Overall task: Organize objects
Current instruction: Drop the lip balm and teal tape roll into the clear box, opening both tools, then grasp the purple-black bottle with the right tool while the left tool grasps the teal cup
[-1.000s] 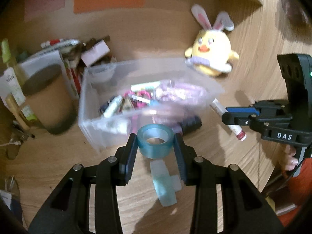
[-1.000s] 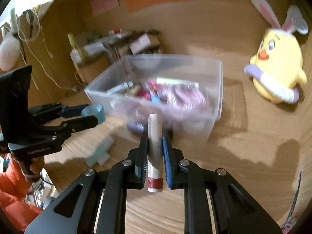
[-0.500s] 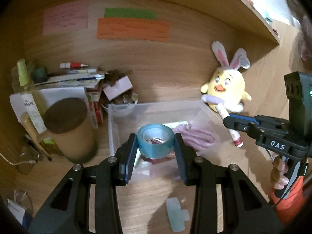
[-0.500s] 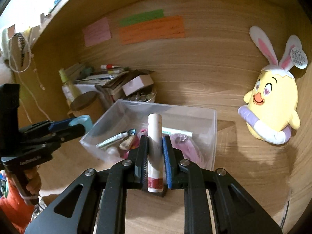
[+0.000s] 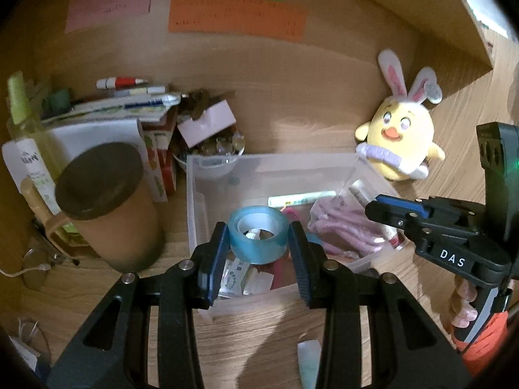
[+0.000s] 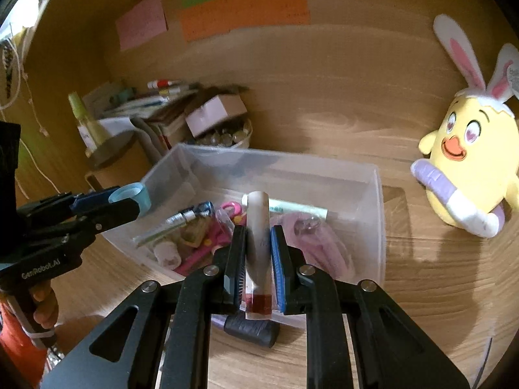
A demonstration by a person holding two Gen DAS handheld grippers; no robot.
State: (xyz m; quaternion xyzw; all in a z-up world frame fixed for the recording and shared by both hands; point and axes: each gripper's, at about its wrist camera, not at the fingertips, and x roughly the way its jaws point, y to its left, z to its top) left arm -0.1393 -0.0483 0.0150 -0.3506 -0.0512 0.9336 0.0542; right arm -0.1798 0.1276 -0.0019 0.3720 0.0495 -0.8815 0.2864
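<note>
We hold the blue roll of tape (image 5: pixel 258 239) clamped in the left hand-held gripper (image 5: pixel 258 253) over the clear plastic bin (image 5: pixel 194 201); the right hand-held gripper (image 6: pixel 258 259) grips a white tube with a red end (image 6: pixel 258 253), probably above the bin's near wall. We should lower both inside before releasing.

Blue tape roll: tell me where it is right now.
The blue tape roll is clamped in the left gripper, held above the near-left part of the clear plastic bin, right of the brown cup.

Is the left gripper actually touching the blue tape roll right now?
Touching. In the left wrist view, both fingers of the left gripper press against opposite sides of the blue tape roll, holding it above the clear bin.
</note>
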